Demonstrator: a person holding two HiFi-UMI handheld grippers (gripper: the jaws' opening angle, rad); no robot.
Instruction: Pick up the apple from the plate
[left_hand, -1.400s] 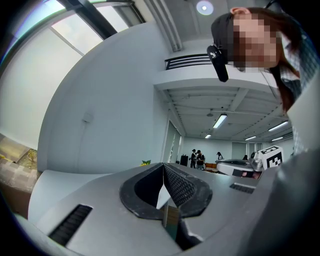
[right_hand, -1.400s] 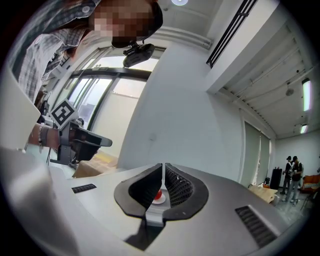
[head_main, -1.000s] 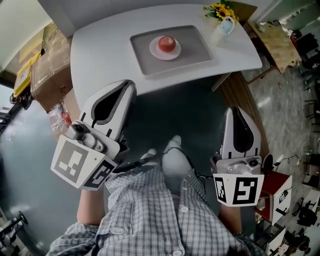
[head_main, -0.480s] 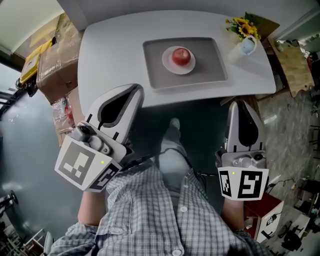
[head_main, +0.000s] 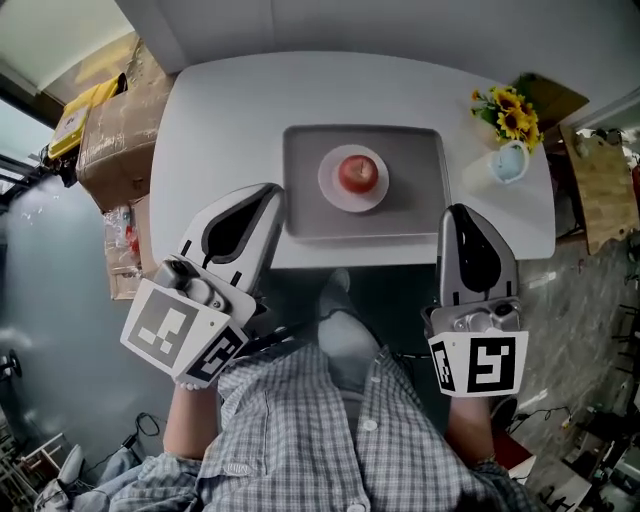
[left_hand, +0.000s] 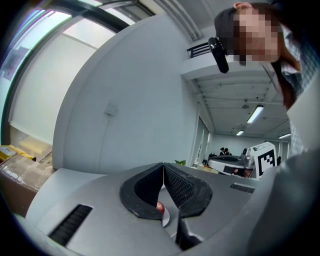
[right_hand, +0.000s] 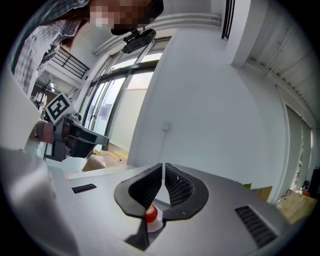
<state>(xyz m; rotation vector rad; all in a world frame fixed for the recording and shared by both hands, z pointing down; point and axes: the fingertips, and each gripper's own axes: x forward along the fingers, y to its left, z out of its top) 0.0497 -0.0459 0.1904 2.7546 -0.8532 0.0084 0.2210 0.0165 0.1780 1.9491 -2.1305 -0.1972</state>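
Note:
A red apple (head_main: 358, 173) sits on a small white plate (head_main: 331, 187), in the middle of a grey tray (head_main: 420, 165) on the white table (head_main: 220, 110). My left gripper (head_main: 272, 191) hovers at the table's near edge, left of the tray, jaws shut and empty. At the near edge by the tray's right corner, my right gripper (head_main: 462, 211) is shut and empty too. In the left gripper view a sliver of the apple (left_hand: 160, 205) shows below the shut left gripper (left_hand: 163, 165). The right gripper view shows the apple (right_hand: 151, 215) below the shut right gripper (right_hand: 163, 165).
A mug with sunflowers (head_main: 508, 135) stands on the table's right end. Cardboard boxes (head_main: 105, 135) are stacked on the floor to the left of the table. A wooden piece (head_main: 605, 185) lies at the far right. The person's legs and shoe (head_main: 337, 300) are below the table edge.
The table, tray and apple have come nearer and lower in the head view. Both grippers have reached the table's near edge and stayed shut.

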